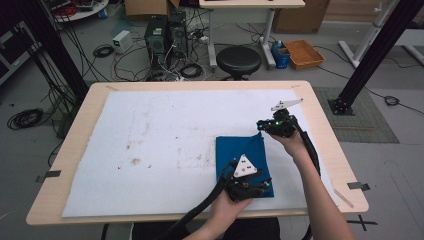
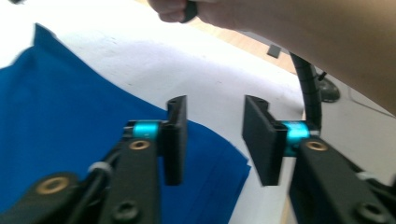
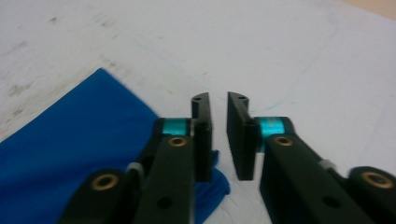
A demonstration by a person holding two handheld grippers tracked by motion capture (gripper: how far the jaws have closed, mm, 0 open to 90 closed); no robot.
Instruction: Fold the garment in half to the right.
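A folded blue cloth lies flat on the white sheet, right of the table's middle. My left gripper rests at the cloth's near right corner. In the left gripper view its jaws stand open, with the cloth's layered edge under and beside them and nothing pinched. My right gripper sits at the cloth's far right corner. In the right gripper view its jaws stand a narrow gap apart over the white sheet, open and holding nothing, with the cloth's corner below the left jaw.
A stained white sheet covers most of the wooden table. Behind the table stand a black stool, computer cases with tangled cables, and an orange box. Black frame posts rise at both sides.
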